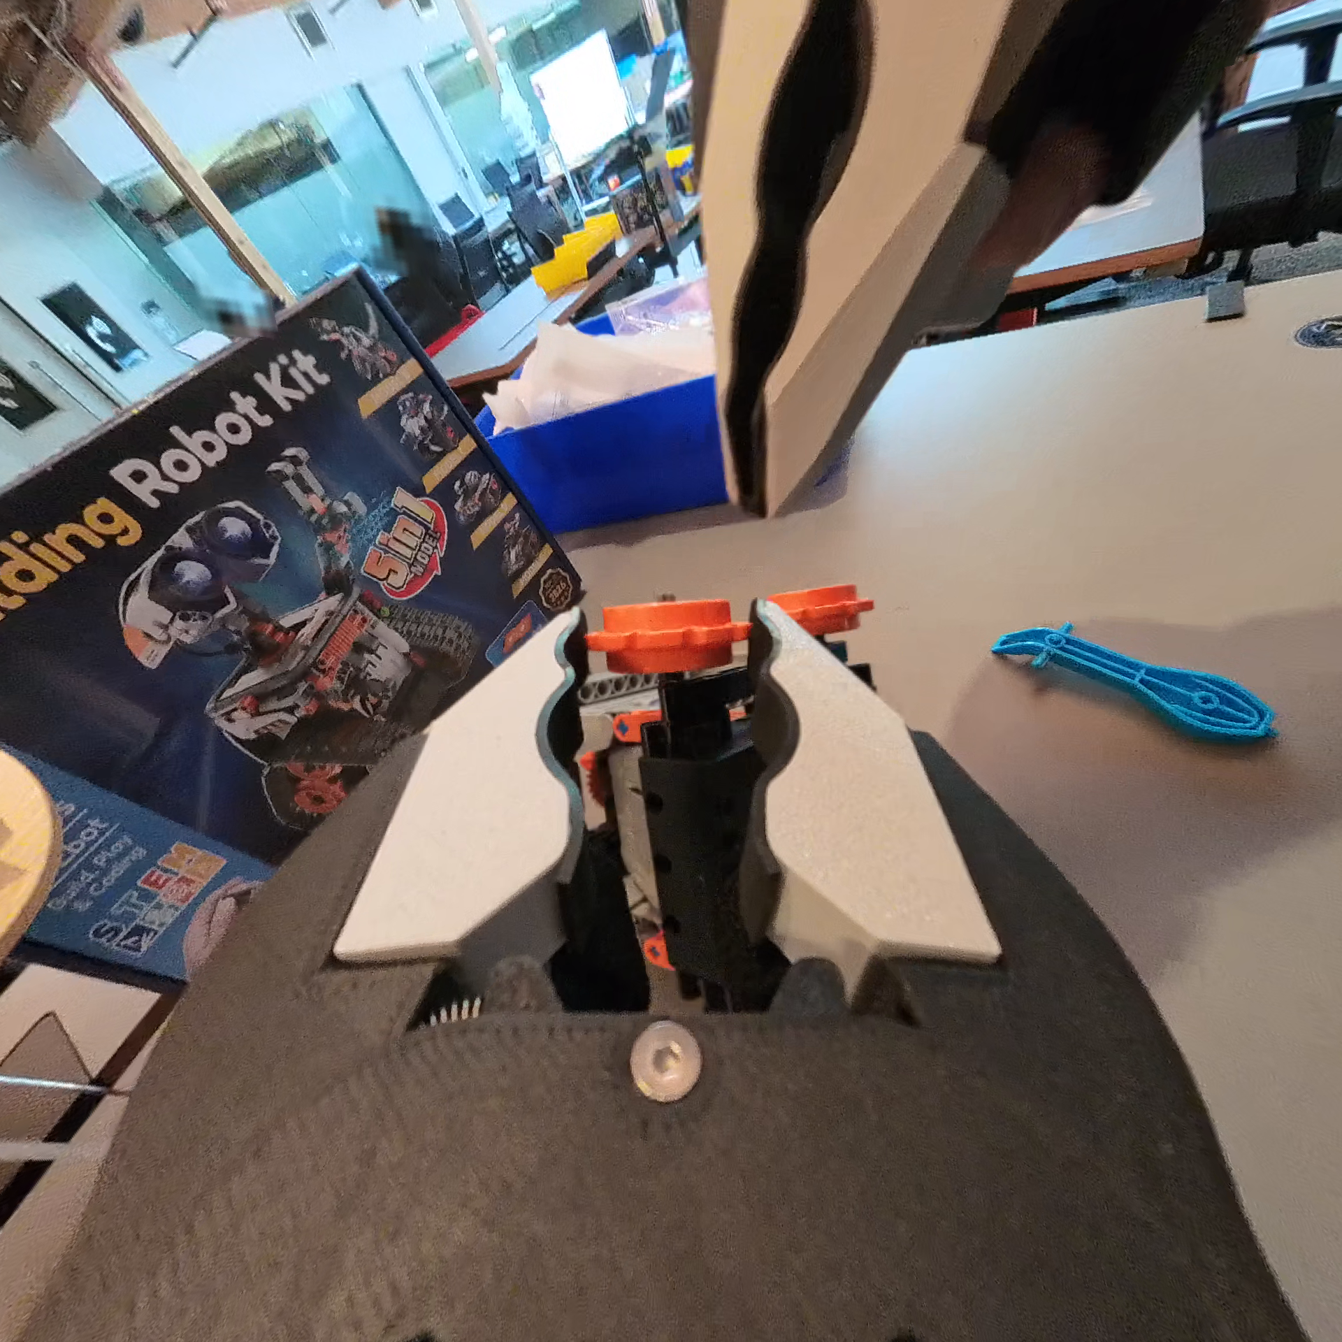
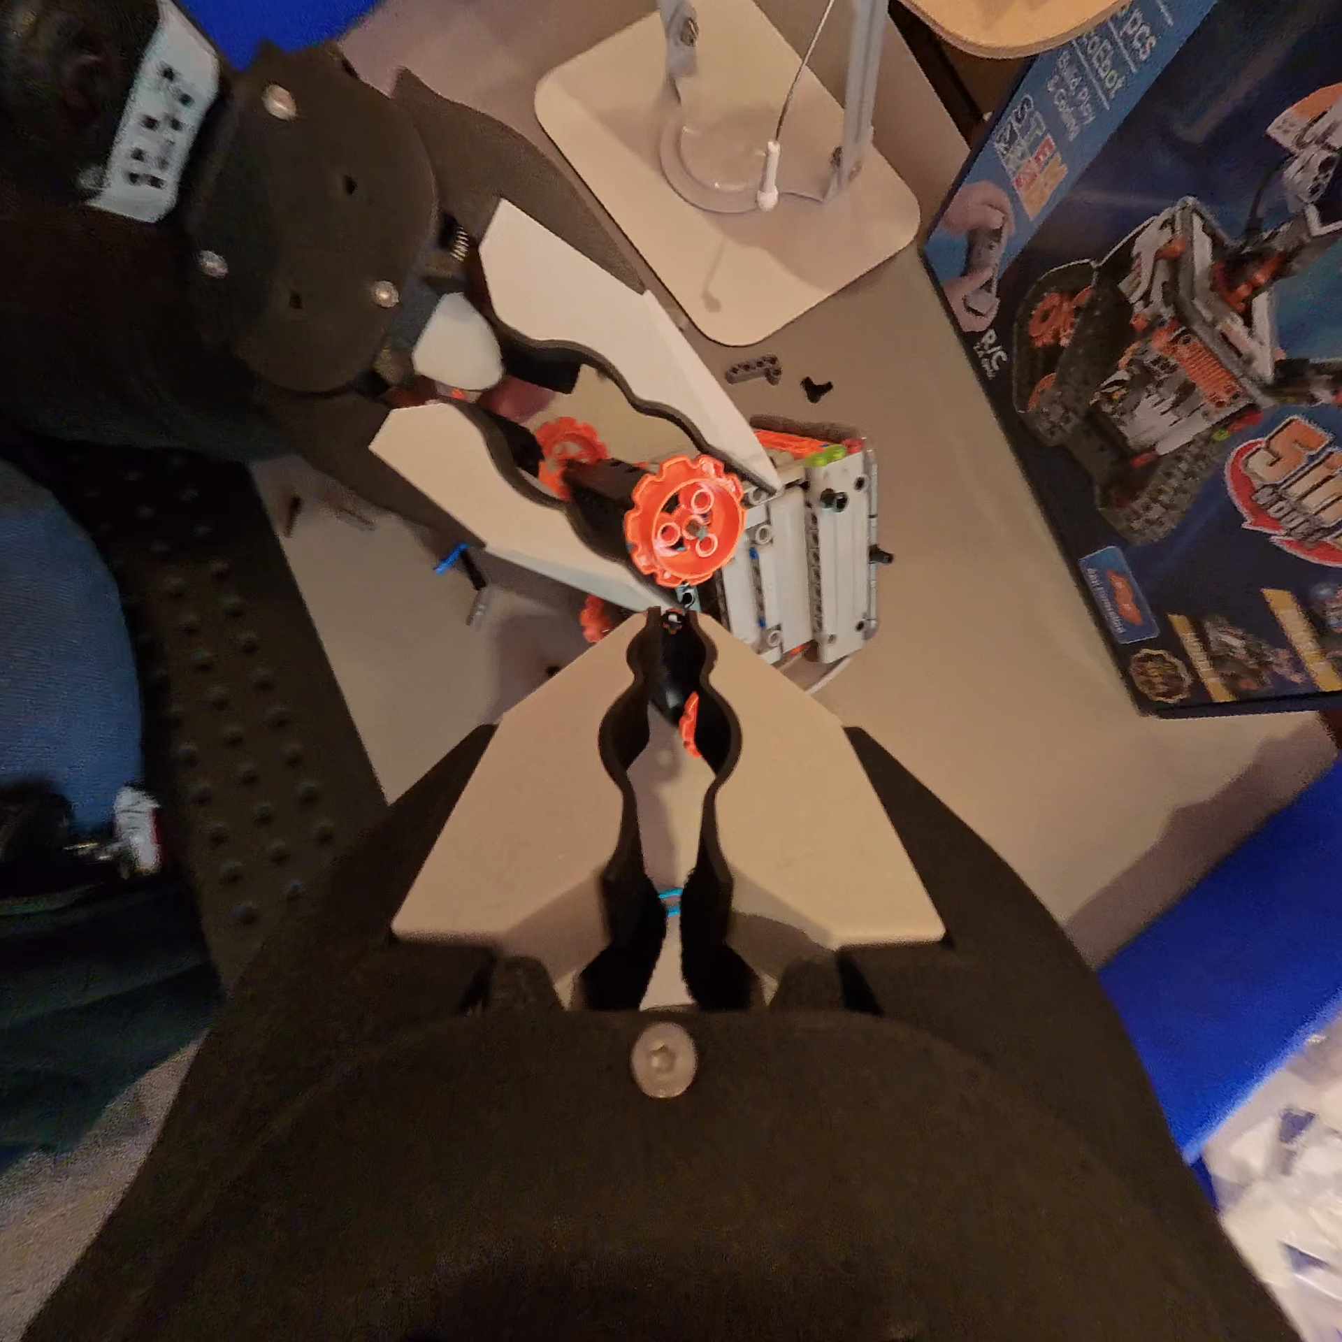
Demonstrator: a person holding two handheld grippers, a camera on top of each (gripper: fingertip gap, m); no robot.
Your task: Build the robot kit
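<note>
My left gripper (image 1: 668, 613) is shut on a toy brick vehicle model (image 1: 690, 784). Its fingers clamp a black beam that ends in an orange toothed wheel (image 1: 653, 643). In the right wrist view the left gripper (image 2: 712, 545) holds the model (image 2: 806, 552), grey-white with an orange wheel (image 2: 686, 519), just above the table. My right gripper (image 2: 669, 616) has its tips together right next to the model's near side. A tiny dark bit at the tips cannot be made out. The right gripper also shows in the left wrist view (image 1: 751, 494), above and beyond the model.
A dark blue robot kit box (image 1: 254, 581) (image 2: 1198, 363) stands beside the model. There is a blue bin with plastic bags (image 1: 617, 457) (image 2: 1234, 944), a blue plastic tool (image 1: 1133, 682), a white stand base (image 2: 835, 240), and small loose parts (image 2: 755, 370) (image 2: 817, 388). The grippers are tip to tip, or close to it.
</note>
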